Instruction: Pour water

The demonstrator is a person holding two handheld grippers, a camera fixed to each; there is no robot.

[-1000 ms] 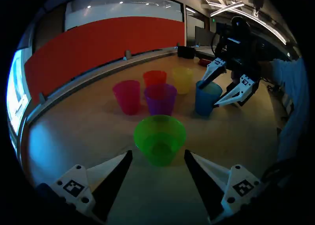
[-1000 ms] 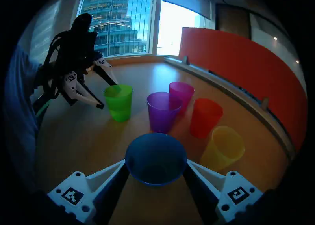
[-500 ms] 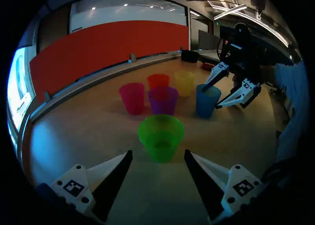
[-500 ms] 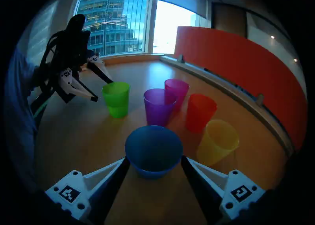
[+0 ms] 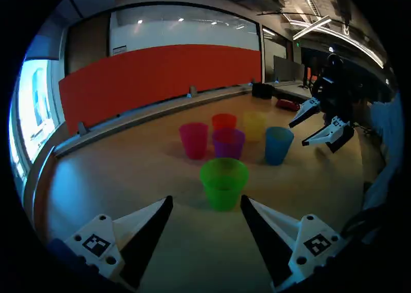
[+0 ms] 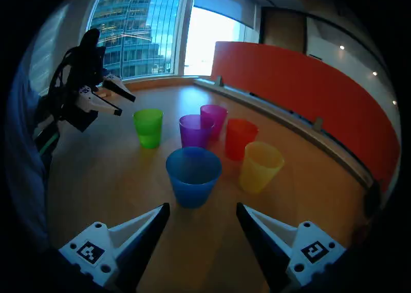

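Observation:
Several plastic cups stand together on a wooden table [image 5: 103,185]. In the left gripper view, the green cup [image 5: 223,182] sits just beyond my open left gripper [image 5: 205,208], apart from both fingers. Behind it are the pink cup [image 5: 194,140], purple cup [image 5: 228,143], red cup [image 5: 224,121], yellow cup [image 5: 255,124] and blue cup [image 5: 278,144]. In the right gripper view, the blue cup [image 6: 193,176] stands just past my open right gripper [image 6: 202,213], untouched. The green cup [image 6: 148,128], purple cup [image 6: 194,131], pink cup [image 6: 213,120], red cup [image 6: 239,138] and yellow cup [image 6: 260,166] lie beyond.
The right gripper [image 5: 313,126] hangs open right of the blue cup in the left gripper view. The left gripper [image 6: 114,100] hovers left of the green cup in the right gripper view. A red wall panel [image 5: 164,77] runs behind the table. Tall windows [image 6: 149,31] stand farther back.
Both grippers have drawn back from their cups. The right gripper let go of the blue cup, which now stands free. The cups look smaller and farther in both views.

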